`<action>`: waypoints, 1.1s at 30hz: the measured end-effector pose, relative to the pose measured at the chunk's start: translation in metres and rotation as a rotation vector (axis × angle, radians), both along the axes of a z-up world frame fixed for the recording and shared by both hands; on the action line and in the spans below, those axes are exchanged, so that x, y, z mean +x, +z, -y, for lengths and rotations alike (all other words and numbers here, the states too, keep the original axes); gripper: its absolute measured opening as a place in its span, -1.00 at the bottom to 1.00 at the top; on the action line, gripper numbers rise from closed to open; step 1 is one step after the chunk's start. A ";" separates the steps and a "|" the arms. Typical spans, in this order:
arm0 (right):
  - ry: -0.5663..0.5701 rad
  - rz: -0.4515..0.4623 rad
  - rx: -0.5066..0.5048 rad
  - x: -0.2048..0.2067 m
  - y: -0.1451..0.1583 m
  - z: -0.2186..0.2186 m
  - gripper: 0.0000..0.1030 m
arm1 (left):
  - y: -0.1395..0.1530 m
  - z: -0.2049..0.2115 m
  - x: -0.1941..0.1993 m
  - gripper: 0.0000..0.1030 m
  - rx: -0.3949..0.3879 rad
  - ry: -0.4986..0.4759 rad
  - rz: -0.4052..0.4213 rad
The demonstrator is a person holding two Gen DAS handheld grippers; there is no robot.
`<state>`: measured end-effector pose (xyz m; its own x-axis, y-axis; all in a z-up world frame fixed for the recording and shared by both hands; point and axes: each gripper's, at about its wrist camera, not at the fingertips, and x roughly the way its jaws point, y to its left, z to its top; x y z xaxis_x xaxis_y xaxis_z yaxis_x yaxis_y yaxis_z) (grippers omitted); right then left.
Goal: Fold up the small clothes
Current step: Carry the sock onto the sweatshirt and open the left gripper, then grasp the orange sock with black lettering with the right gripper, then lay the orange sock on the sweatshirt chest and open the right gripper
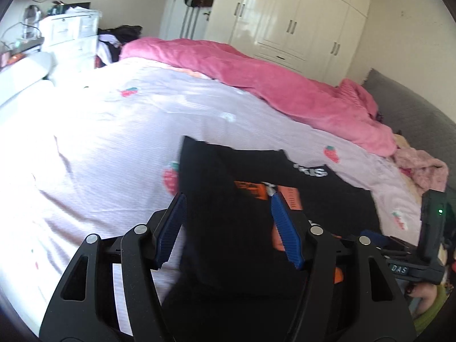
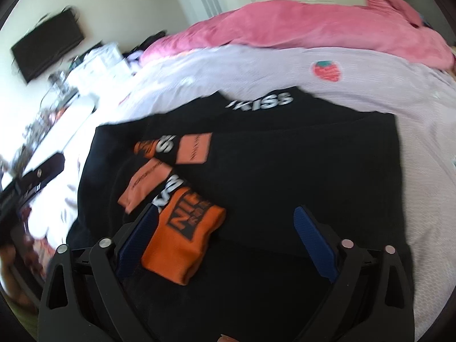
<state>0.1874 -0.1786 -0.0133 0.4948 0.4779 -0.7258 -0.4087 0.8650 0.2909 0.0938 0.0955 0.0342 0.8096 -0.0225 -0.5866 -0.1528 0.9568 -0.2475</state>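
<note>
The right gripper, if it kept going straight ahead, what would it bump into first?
Most likely the black garment lying on the bed: the right gripper is open and aimed down at it, though depth is hard to judge.

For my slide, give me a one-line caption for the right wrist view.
Right tongs open over a black garment with orange patches, spread on a strawberry-print sheet.
</note>
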 end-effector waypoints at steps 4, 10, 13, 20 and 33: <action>0.051 -0.011 -0.058 0.003 -0.013 -0.022 0.41 | -0.004 -0.026 -0.003 0.10 -0.032 0.044 -0.009; 0.093 0.004 -0.081 0.000 -0.020 -0.039 -0.29 | -0.006 -0.049 -0.008 0.16 -0.059 0.074 -0.002; 0.114 0.025 -0.077 -0.002 -0.016 -0.045 -0.72 | -0.007 -0.052 -0.010 0.16 -0.070 0.073 -0.003; 0.084 0.171 0.052 -0.007 0.038 -0.036 -0.77 | -0.009 -0.052 -0.010 0.16 -0.069 0.068 -0.009; -0.188 0.290 -0.033 0.030 0.075 0.041 -0.77 | -0.012 -0.035 -0.007 0.16 -0.051 0.030 -0.017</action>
<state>0.2172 -0.2196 0.0616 0.7596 0.3379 -0.5557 -0.3033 0.9399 0.1569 0.0872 0.1307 0.0221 0.8002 -0.0281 -0.5991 -0.1863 0.9379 -0.2928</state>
